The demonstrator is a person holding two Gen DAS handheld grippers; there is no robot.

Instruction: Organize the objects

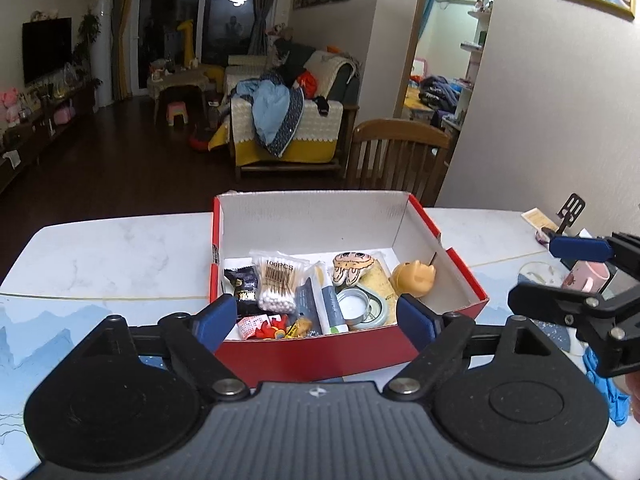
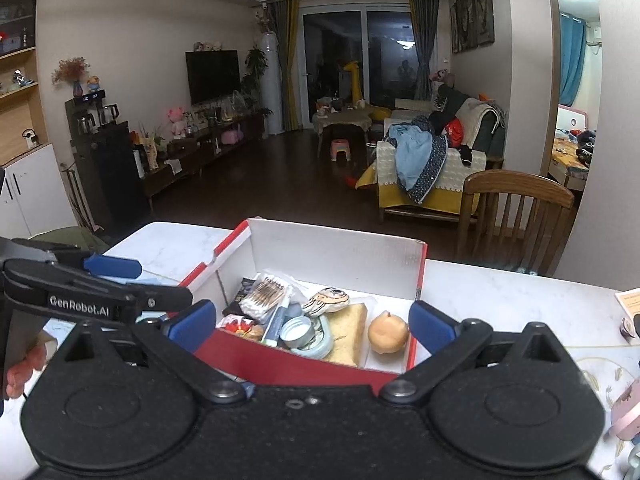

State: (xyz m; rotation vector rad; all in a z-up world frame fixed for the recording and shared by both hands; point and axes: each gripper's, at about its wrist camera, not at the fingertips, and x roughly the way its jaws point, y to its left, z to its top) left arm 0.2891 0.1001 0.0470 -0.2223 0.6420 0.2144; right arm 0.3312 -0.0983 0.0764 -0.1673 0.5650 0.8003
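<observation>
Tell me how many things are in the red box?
About 9: black packet, cotton swabs, tube, cartoon patch, round tin, yellow pouch, orange toy, red toy, snack. More may hide beneath.

The left claw (image 1: pixel 318 318), a black two-finger linkage with blue pads (image 1: pixel 218 320), is spread wide with nothing between its fingers. The right claw (image 2: pixel 314 326), of the same black and blue build, is likewise spread wide and holds nothing. Each shows at the edge of the other's wrist view, side by side, both pointing forward and level.
</observation>
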